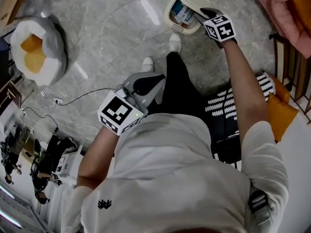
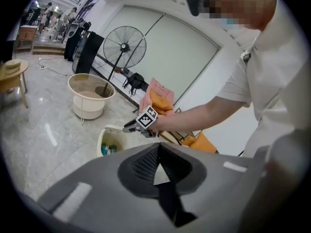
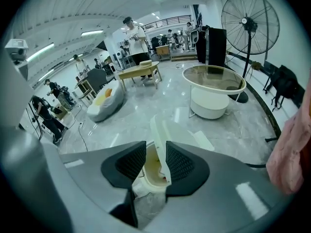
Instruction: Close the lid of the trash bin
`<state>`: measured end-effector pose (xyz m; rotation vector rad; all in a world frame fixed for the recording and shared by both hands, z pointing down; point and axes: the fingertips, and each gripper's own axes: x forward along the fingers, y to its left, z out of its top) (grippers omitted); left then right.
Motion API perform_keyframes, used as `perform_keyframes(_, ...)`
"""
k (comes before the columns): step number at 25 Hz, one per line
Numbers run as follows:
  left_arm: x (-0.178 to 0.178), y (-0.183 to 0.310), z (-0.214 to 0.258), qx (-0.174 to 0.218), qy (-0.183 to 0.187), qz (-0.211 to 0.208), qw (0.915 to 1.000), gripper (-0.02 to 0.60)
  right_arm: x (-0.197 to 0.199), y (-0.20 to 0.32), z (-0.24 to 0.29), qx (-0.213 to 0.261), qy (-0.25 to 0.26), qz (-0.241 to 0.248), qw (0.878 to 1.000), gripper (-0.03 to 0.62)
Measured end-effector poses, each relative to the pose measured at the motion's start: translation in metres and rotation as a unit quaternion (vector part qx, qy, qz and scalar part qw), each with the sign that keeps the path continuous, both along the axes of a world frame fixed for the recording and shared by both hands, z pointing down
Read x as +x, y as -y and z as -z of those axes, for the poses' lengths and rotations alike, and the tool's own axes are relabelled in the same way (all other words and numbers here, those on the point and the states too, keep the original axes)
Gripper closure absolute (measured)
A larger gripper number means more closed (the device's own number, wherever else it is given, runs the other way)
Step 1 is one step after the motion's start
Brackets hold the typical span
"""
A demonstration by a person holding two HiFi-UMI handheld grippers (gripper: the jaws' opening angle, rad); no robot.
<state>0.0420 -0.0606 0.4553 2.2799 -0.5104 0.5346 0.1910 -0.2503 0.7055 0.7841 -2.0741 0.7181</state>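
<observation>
Right now trash bin (image 1: 170,19) is standing on floor (image 1: 112,38), lid (image 3: 163,130) raised upright; blue-white pkg (image 1: 183,13) is lying inside, print too small to read. Right gripper (image 3: 156,155) is holding its 2 jaws slightly apart w/ lid edge betw. them, touching 1 pad (image 3: 182,161). Left gripper (image 2: 158,152) is hanging well apart from bin, jaws together, empty.
</observation>
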Motion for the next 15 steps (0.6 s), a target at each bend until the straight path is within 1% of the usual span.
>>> perform_keyframes(6,-0.006,-0.014,-0.005,-0.001,0.002,0.002,1.0000,0.525,-0.012,-0.024,-0.018,-0.013,-0.004,0.007,1.000,0.485)
perform_keyframes(15,-0.015,-0.028,-0.016,-0.014,0.006,0.010,0.9998,0.525,-0.027,-0.048,-0.047,-0.035,-0.011,0.027,0.999,0.485)
